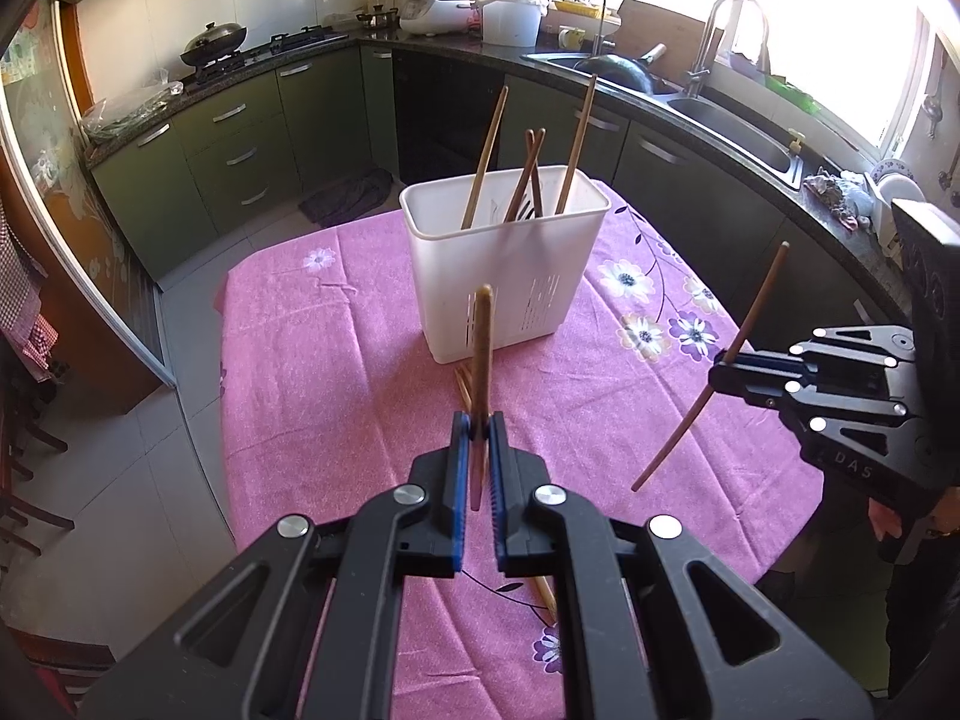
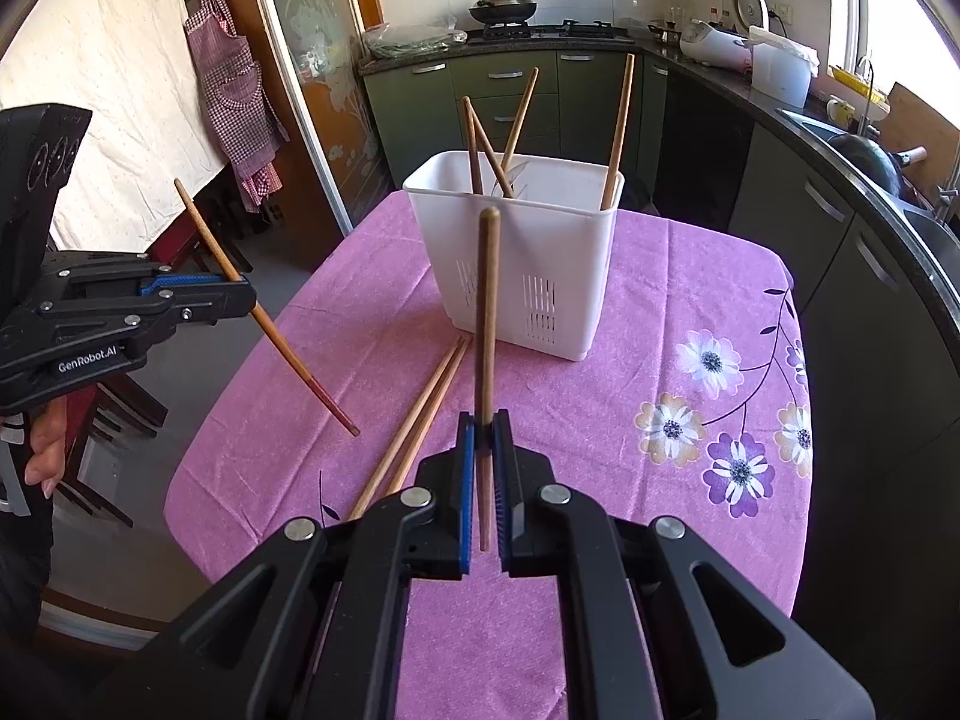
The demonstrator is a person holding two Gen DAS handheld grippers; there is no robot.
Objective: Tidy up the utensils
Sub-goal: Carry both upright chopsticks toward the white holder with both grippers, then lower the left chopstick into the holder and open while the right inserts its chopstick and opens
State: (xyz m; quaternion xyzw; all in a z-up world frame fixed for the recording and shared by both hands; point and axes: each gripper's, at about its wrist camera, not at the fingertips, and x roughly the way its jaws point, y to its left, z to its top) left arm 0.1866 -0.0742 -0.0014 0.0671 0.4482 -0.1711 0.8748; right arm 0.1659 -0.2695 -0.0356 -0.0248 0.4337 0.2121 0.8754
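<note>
A white slotted utensil holder (image 1: 504, 258) (image 2: 522, 264) stands on the pink flowered tablecloth (image 1: 336, 372) with several wooden chopsticks upright in it. My left gripper (image 1: 478, 423) (image 2: 249, 300) is shut on one wooden chopstick (image 1: 482, 348) (image 2: 270, 324), which is held above the cloth, short of the holder. My right gripper (image 2: 485, 423) (image 1: 717, 375) is shut on another chopstick (image 2: 487, 312) (image 1: 744, 336), also in the air on the holder's near side. Two loose chopsticks (image 2: 420, 414) lie on the cloth between the grippers and the holder.
Dark green kitchen cabinets and a counter curve behind the table, with a wok on the stove (image 1: 213, 42), a rice cooker (image 1: 435, 15) and a sink (image 1: 738, 126). A checked apron (image 2: 237, 96) hangs at the left. A hand (image 2: 45, 456) holds the left gripper.
</note>
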